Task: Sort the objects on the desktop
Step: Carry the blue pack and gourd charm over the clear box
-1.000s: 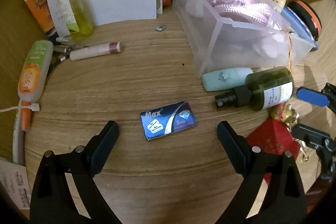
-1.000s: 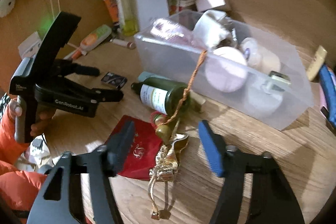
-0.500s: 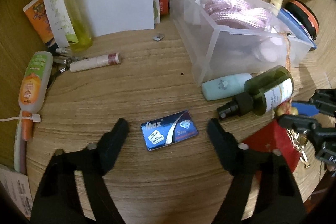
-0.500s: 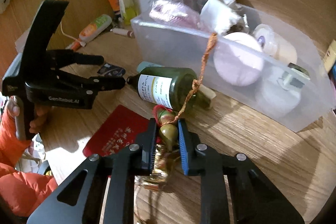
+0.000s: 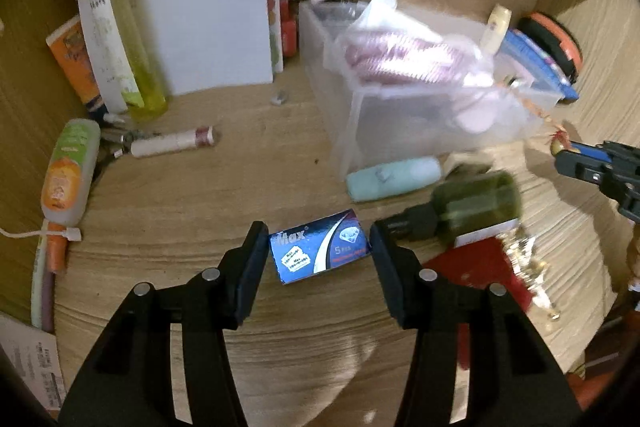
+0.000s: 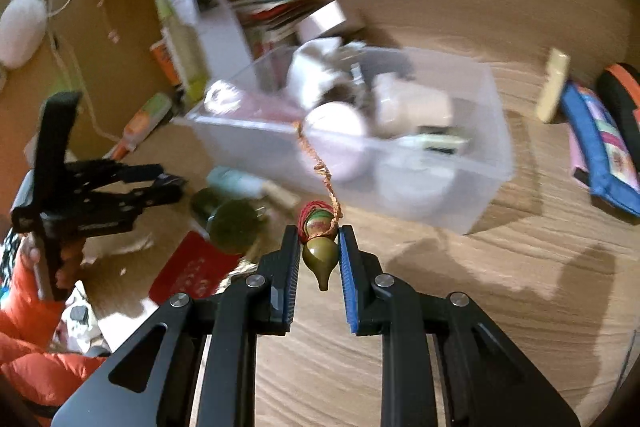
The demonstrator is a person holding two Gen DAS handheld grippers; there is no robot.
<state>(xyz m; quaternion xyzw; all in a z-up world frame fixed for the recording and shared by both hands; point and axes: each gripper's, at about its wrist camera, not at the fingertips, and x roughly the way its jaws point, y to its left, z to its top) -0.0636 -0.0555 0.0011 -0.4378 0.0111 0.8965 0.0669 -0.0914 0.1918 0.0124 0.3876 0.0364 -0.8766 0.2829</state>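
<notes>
now, right gripper (image 6: 319, 259) pinching gourd charm (image 6: 320, 255) (lifted), left gripper (image 5: 319, 251) bracketing razor box (image 5: 319, 247)

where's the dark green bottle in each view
Left wrist: the dark green bottle lies on its side right of centre, just past the right fingertip of the left gripper.
Right wrist: it lies left of centre, blurred, up and left of the right gripper.
Shared landmark: the clear plastic bin, just behind the bottle in both.
</notes>
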